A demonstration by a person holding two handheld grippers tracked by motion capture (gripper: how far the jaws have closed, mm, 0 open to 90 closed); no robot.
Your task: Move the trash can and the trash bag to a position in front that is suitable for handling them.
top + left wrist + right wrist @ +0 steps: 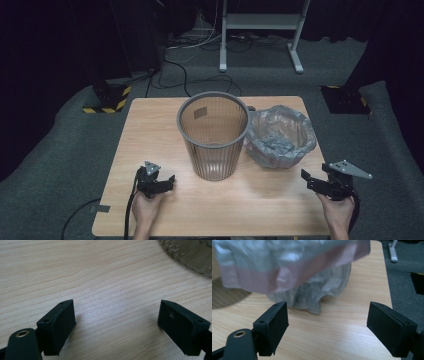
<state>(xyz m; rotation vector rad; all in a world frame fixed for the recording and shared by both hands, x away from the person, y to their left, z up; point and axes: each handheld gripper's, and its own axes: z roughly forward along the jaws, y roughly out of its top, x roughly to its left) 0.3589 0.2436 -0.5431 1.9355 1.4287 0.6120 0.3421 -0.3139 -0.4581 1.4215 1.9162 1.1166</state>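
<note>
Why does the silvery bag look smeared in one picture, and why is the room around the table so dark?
Right gripper view: the bag sits too close, so its top blurs. High view: light falls on the table, the room behind stays black, and the bin casts a faint shadow. Left gripper view: sharp wood grain, soft sheen.

Light falls from above onto the pale wooden table (165,125), leaving the surrounding room nearly black. The ribbed grey plastic wastebasket (214,135) casts a soft shadow toward the near edge. In the right gripper view the crinkled silver plastic bag (294,267) is blurred; the high view is slightly soft and grainy.
</note>
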